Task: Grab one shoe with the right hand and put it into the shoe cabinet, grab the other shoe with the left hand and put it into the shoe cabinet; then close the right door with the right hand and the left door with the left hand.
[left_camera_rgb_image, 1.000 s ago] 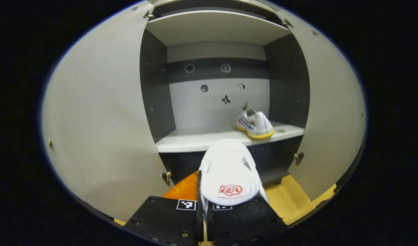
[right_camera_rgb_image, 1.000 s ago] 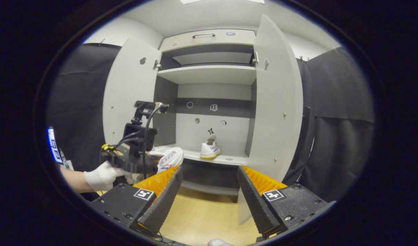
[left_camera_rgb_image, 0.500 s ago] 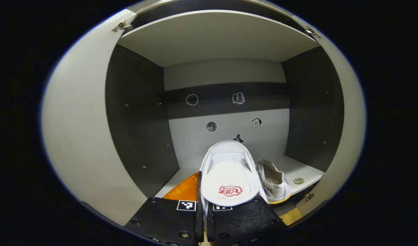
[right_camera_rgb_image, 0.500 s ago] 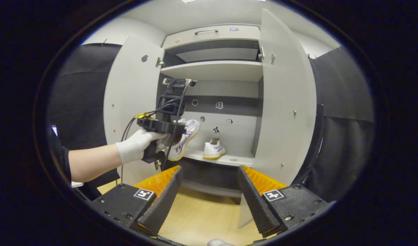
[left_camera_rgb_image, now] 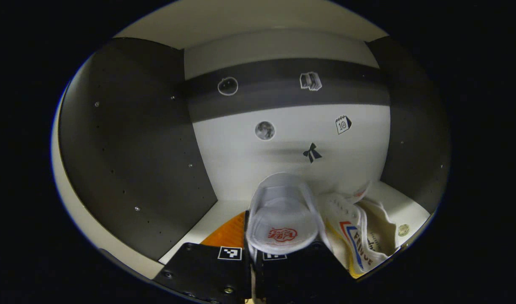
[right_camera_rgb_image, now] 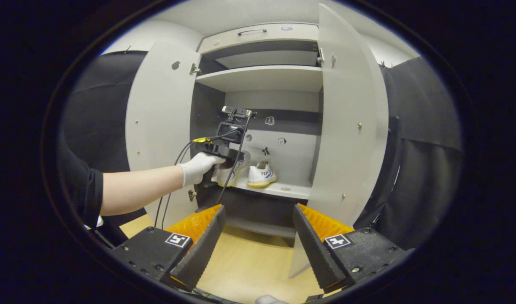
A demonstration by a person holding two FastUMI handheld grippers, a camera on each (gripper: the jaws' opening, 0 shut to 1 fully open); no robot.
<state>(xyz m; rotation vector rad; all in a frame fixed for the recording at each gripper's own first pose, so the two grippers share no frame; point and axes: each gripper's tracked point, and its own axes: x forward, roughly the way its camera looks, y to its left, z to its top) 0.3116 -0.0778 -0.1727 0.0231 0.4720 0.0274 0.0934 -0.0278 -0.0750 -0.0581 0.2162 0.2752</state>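
Note:
My left gripper [left_camera_rgb_image: 250, 223] is shut on the heel edge of a white shoe [left_camera_rgb_image: 283, 213] and holds it inside the cabinet's middle compartment, just above the shelf [left_camera_rgb_image: 207, 223]. The other white shoe [left_camera_rgb_image: 359, 236], with a yellow sole, lies on that shelf close on the right. In the right gripper view a gloved hand [right_camera_rgb_image: 198, 166] holds the left gripper [right_camera_rgb_image: 229, 141] with its shoe [right_camera_rgb_image: 231, 168] at the shelf, beside the resting shoe [right_camera_rgb_image: 261, 175]. My right gripper [right_camera_rgb_image: 258, 209] stands open and holds nothing, well back from the cabinet.
Both cabinet doors stand open: the left door [right_camera_rgb_image: 158, 126] and the right door [right_camera_rgb_image: 346, 126]. A small round disc [left_camera_rgb_image: 403, 229] lies on the shelf's right end. An upper shelf [right_camera_rgb_image: 262, 78] spans above. Pale wooden floor [right_camera_rgb_image: 249, 266] lies before the cabinet.
The left gripper has carried its shoe forward and down into the compartment, ending beside the other shoe. The right gripper has stayed open and almost still.

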